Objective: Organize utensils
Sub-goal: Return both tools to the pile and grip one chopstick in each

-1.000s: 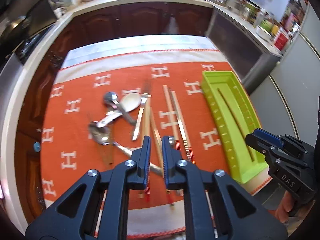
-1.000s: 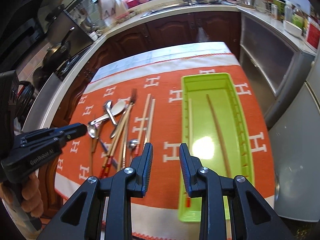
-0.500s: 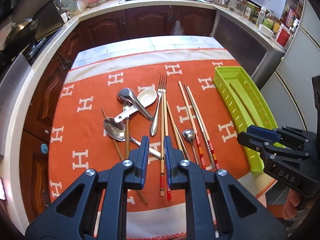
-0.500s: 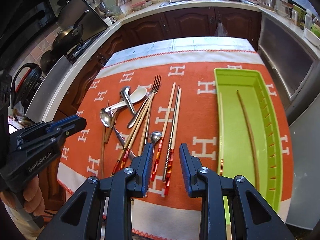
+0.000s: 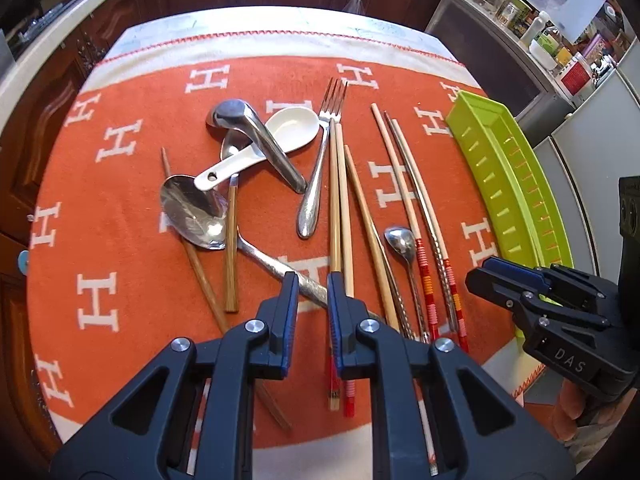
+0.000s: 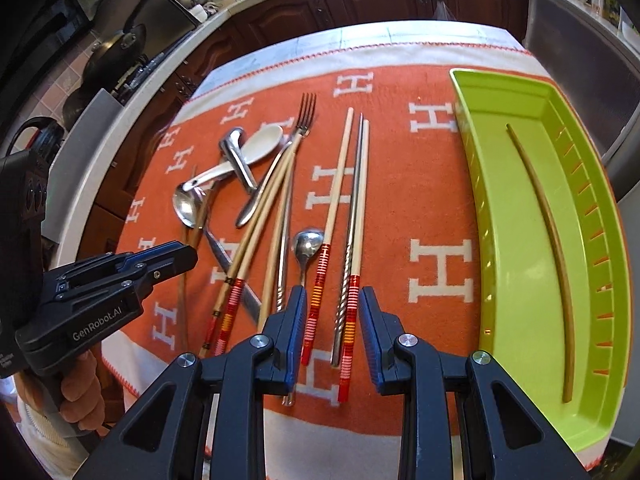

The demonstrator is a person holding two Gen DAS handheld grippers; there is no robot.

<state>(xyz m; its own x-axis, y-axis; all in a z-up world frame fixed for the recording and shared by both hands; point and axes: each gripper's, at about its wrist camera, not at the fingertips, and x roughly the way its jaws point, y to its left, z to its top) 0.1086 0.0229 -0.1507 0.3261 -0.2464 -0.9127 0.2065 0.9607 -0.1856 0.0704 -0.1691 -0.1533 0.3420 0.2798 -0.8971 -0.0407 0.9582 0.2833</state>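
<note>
Cloth: the orange blanket with white H marks covers the table and carries everything; its white band runs along the near and far edges.
Tray: the green tray lies along the cloth's right edge, long side running near to far.
Done: one brown chopstick already lies inside the tray, lengthwise, by its right wall. I judge the task barely begun.
Left to do: the utensils lie loose mid-cloth, well apart from the tray. A fork, a white ceramic spoon, a steel ladle-like spoon crossing it, a large steel spoon and a small spoon sit tangled toward the left; pale chopsticks with red banded ends and a twisted metal chopstick lie nearer the tray.
Right gripper: jaws spread wide, grasping nothing; it hovers over the banded ends of the chopsticks by the near edge, which show between its fingers.
Left gripper: jaws parted narrowly, empty, above the big spoon's handle; contact cannot be told.
</note>
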